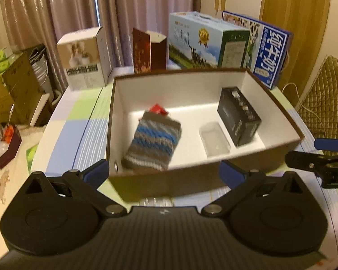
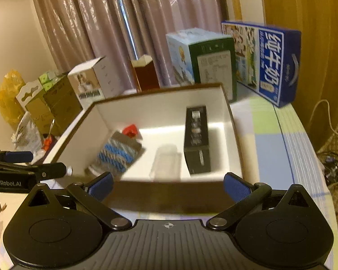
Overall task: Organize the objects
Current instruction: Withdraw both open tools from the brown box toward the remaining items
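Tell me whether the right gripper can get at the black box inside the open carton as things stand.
Probably yes. The carton has no lid, the black box lies uncovered by its right wall, and the right gripper, jaws wide and empty, faces it over the near wall. That wall crowds one side.

left gripper [image 1: 163,175] fingers spread wide | right gripper [image 2: 169,187] likewise, both empty

open box [image 1: 205,79], striped pouch [image 1: 153,142], black carton [image 1: 240,115] inside
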